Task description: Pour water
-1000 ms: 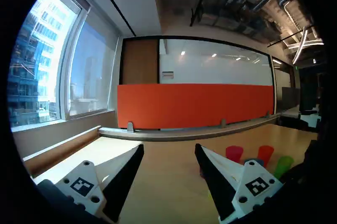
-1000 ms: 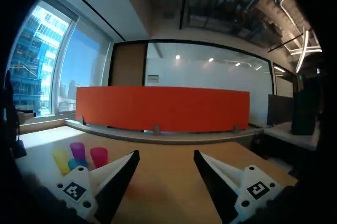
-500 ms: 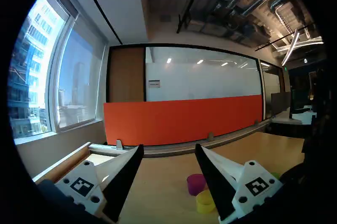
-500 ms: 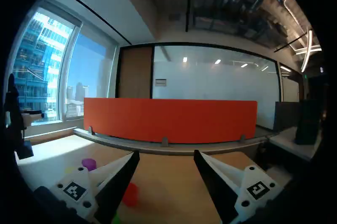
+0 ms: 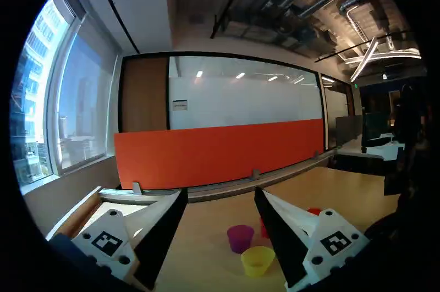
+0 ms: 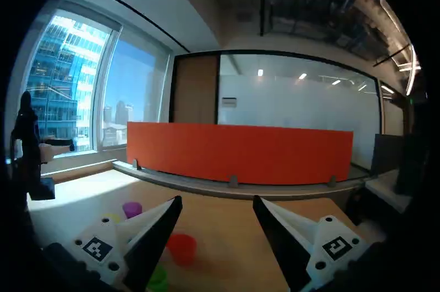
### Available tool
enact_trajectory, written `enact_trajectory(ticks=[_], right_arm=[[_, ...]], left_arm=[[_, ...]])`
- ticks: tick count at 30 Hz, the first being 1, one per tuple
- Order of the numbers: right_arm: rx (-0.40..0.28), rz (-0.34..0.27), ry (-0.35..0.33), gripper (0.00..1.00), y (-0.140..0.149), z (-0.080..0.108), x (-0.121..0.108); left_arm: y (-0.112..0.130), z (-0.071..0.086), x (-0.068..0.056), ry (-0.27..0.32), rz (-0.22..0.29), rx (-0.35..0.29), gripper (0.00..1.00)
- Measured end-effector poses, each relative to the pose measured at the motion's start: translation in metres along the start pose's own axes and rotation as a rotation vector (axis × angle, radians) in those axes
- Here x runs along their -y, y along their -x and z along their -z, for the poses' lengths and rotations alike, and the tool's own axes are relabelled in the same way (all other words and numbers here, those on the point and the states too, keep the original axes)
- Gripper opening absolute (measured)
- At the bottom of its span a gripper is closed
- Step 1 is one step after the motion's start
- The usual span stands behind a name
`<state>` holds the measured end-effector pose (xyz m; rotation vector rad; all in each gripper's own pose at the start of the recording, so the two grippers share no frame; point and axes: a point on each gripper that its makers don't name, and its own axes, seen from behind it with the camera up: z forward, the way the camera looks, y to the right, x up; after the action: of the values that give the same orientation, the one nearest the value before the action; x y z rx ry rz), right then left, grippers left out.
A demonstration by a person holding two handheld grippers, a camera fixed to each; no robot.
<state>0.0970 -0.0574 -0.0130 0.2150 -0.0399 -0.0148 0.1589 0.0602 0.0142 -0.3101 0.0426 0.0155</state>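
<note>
Both are still empty-handed here. The left hand-held gripper (image 5: 220,190) has its fingers spread wide with nothing between them, and the right hand-held gripper (image 6: 217,198) is the same: wide open, gripping nothing.

What's changed over the last second is that the cups have come in a lot closer. In the left gripper view the yellow cup (image 5: 257,260) and purple cup (image 5: 241,238) now stand in the gap between the fingers, just beside each other. Before, the bunch sat off behind the right finger. In the right gripper view the red cup (image 6: 181,248) is now just beside the left finger, with a green cup (image 6: 158,278) peeking out lower down.

So I'd guess each one is lining up on a cup — no pick-up yet, and pouring is a way off. Can't tell if any cup has water in it.

It's all on the wooden counter (image 6: 231,237), with the orange divider (image 5: 220,152) and the window (image 6: 71,94) behind.
</note>
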Motion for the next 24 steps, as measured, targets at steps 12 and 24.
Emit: enact_trajectory(ticks=[12,24], right_arm=[[0.045,-0.002,-0.154,1.0,0.0,0.002,0.029],[0.106,0.027,-0.273,1.0,0.014,0.005,0.053]], left_arm=[[0.019,-0.01,-0.023,0.159,-0.031,0.084,0.9],[0.025,-0.018,-0.039,0.277,-0.051,0.111,0.9]])
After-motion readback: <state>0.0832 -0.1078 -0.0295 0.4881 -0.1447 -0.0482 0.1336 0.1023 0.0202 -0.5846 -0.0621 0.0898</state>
